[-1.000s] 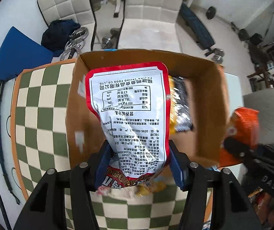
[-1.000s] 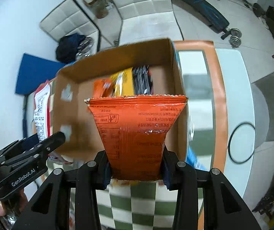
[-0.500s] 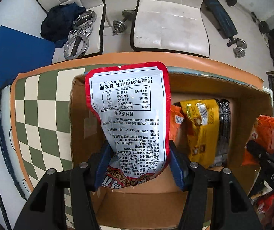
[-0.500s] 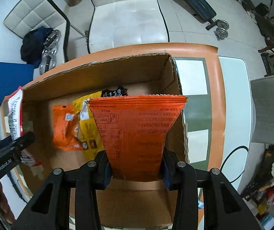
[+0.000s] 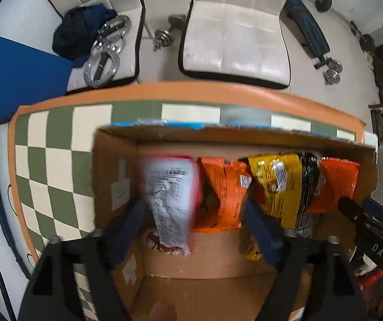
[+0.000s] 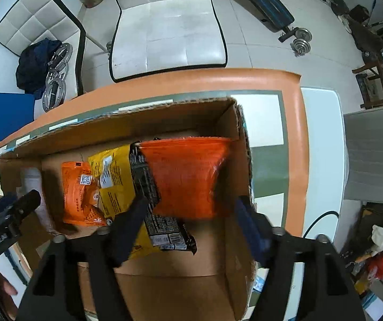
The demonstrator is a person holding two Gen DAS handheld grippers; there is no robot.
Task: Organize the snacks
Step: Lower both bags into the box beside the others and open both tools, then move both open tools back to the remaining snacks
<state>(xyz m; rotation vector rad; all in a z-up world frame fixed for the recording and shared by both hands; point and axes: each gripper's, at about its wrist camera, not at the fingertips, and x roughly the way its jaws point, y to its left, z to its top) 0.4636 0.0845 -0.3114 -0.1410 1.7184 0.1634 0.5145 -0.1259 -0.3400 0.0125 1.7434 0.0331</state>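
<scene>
An open cardboard box [image 5: 116, 165] [image 6: 234, 123] stands on the checkered table. My left gripper [image 5: 194, 214] is open over the box's left end; a white and red snack bag [image 5: 170, 200], blurred, is free between its fingers inside the box. My right gripper [image 6: 191, 211] is open over the right end; an orange bag [image 6: 188, 176], blurred, is loose between its fingers. An orange bag [image 5: 223, 187] [image 6: 79, 195], a yellow bag [image 5: 279, 184] [image 6: 114, 179] and a black bag [image 6: 162, 224] lie in the box.
The checkered tablecloth [image 5: 52, 160] with an orange border runs left of and behind the box. Two white chairs [image 5: 234, 26] stand beyond the table, one holding dark cloth and weight plates [image 5: 103, 50]. Dumbbells lie on the floor. A grey chair [image 6: 373, 155] stands right.
Both grippers have opened and let go of their bags, which now sit or drop inside the box. Both grippers have moved further over the box.
</scene>
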